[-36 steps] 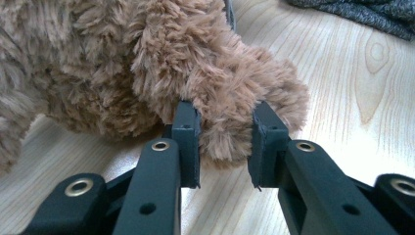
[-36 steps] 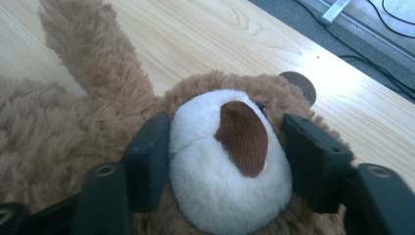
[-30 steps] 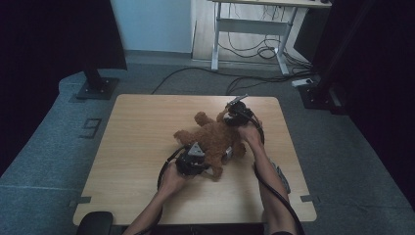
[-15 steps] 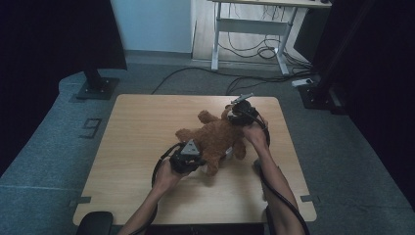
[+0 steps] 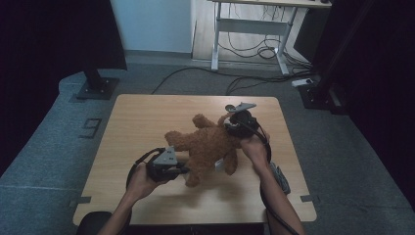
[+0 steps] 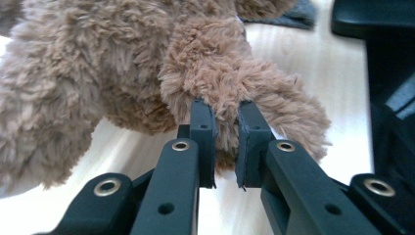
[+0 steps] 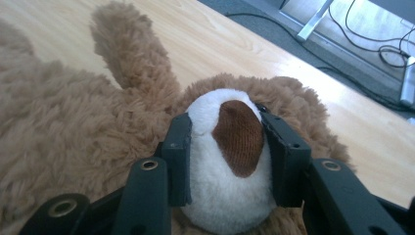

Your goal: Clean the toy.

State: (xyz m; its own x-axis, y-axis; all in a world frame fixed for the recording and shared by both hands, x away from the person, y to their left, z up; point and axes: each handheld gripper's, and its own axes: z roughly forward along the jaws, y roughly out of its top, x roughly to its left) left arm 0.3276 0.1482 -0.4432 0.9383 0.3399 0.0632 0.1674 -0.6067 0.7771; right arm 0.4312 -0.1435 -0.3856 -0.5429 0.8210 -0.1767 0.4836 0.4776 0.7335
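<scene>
Nearest the person, the left gripper (image 5: 183, 169) has its jaws clamped narrowly on a leg (image 6: 254, 98) of the brown plush bear (image 5: 208, 149), fur squeezed between the pads. The bear stretches across the middle of the wooden table (image 5: 142, 117), slightly right of centre, one arm (image 5: 203, 121) pointing far. Farther right, the right gripper (image 5: 232, 129) pinches the bear's white snout (image 7: 230, 166), its jaws pressing on either side of the brown nose patch (image 7: 240, 134).
</scene>
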